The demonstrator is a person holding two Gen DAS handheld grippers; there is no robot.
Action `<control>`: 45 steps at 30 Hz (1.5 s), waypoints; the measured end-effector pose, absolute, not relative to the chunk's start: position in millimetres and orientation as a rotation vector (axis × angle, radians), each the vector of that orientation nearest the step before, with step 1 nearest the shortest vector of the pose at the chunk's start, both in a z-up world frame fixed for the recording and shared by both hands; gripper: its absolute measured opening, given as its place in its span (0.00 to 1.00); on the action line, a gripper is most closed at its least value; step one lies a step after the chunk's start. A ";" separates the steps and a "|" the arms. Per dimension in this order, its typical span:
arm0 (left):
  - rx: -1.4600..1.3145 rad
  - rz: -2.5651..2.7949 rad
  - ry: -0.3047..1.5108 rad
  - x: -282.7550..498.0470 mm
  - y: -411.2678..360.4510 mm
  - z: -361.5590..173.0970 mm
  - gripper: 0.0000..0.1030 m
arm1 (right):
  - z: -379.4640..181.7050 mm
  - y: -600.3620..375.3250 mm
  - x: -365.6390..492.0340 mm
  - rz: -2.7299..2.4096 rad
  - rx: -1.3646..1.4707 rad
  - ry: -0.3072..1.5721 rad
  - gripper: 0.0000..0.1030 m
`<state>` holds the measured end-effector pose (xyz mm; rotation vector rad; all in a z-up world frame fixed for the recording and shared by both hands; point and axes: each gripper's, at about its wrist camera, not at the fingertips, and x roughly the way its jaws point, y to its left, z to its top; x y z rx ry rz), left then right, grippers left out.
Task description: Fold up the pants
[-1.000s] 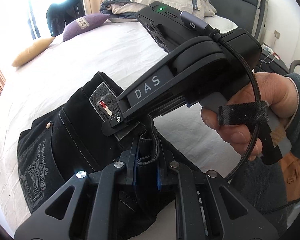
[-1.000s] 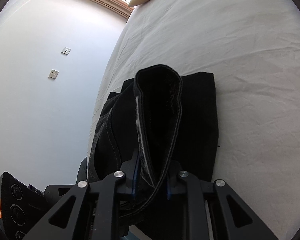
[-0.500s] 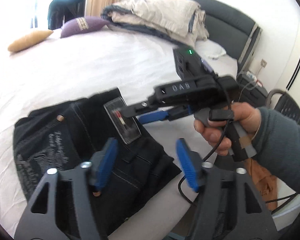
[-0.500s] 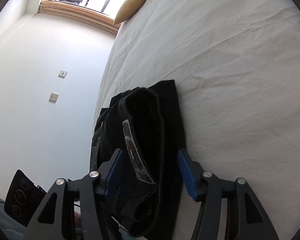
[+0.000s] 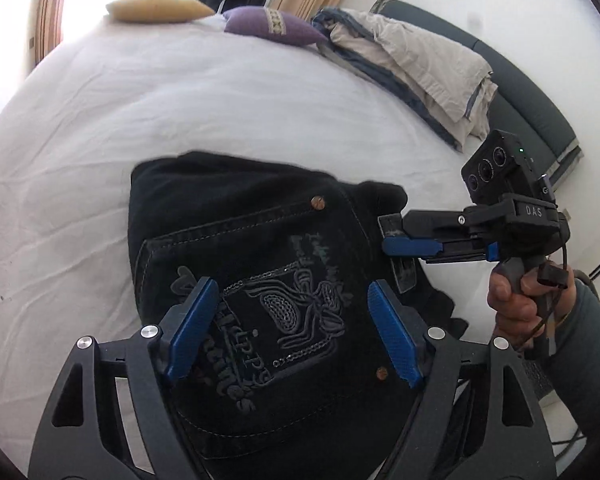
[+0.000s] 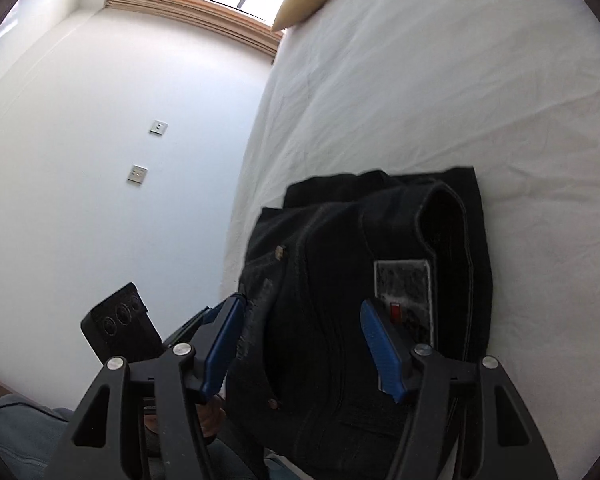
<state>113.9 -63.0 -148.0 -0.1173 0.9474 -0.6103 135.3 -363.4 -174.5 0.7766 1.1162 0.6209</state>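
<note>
Black jeans (image 5: 260,248) lie folded in a compact stack on the white bed (image 5: 180,92), with an embroidered back pocket facing up. They also show in the right wrist view (image 6: 360,280), waistband patch up. My left gripper (image 5: 292,332) is open and empty, hovering just above the pocket. My right gripper (image 6: 304,348) is open and empty over the waistband side; it shows in the left wrist view (image 5: 410,236) at the stack's right edge, held by a hand.
A yellow pillow (image 5: 160,8), a purple pillow (image 5: 272,28) and a bundled beige duvet (image 5: 412,64) lie at the far side of the bed by a grey headboard (image 5: 532,100). A white wall with sockets (image 6: 140,174) stands beside the bed's edge.
Both grippers were shut on the waistband a second ago. They opened, let the jeans drop onto the stack, and drew back above it.
</note>
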 end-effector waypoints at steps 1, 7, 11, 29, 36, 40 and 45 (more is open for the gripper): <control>-0.100 -0.602 0.951 114.7 -64.1 -157.0 0.72 | -183.7 -367.9 129.1 0.619 0.808 1.120 0.48; -0.115 -0.644 0.939 118.2 -70.6 -158.5 0.72 | -190.3 -389.0 99.5 0.637 0.887 1.073 0.32; -0.156 -0.662 0.888 128.6 -55.3 -132.3 0.72 | -154.5 -380.9 110.0 0.723 0.875 0.957 0.64; 0.067 -0.856 0.864 33.3 -43.2 -152.4 0.73 | -179.8 -378.7 56.6 0.652 0.898 1.034 0.59; 0.039 -0.779 0.896 16.2 -3.7 -129.4 0.76 | -135.4 -405.3 35.6 0.539 0.804 0.922 0.71; -0.137 -0.616 0.959 58.7 20.1 -134.8 0.80 | -141.1 -409.7 69.8 0.493 0.776 0.957 0.76; -0.212 -0.595 1.069 102.3 6.6 -153.5 0.80 | -187.7 -412.5 105.4 0.458 0.807 1.086 0.76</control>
